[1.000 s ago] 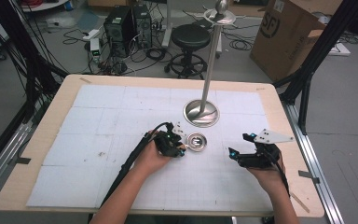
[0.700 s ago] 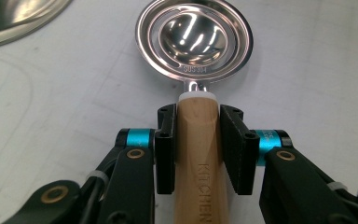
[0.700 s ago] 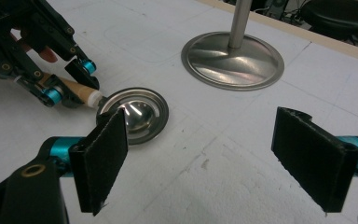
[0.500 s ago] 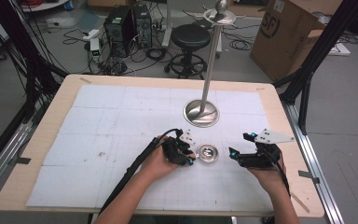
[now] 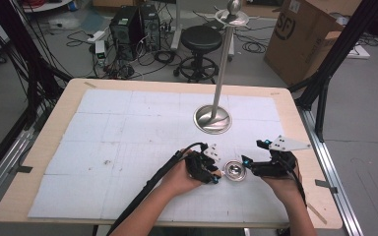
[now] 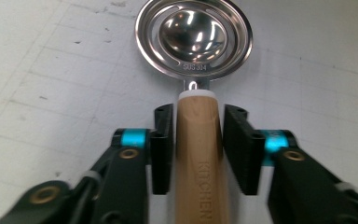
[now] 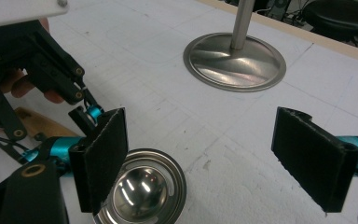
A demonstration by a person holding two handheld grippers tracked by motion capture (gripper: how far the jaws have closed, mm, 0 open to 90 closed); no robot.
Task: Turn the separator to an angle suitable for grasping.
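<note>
The high view looks down on the desk [image 5: 128, 128] from afar; both claw views sit close, sharing the spoon [image 6: 193, 39].

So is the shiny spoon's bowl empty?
Empty: the spoon's bowl lies face up, showing bare shiny metal with nothing inside.

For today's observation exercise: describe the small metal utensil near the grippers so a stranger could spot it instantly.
Start at the tall steel stand on the white table mat. Nearer the person, between the two grippers, lies an egg separator. Unlike the stand's plain disc base, it has a slotted steel bowl and a wooden handle printed KITCHEN.
</note>
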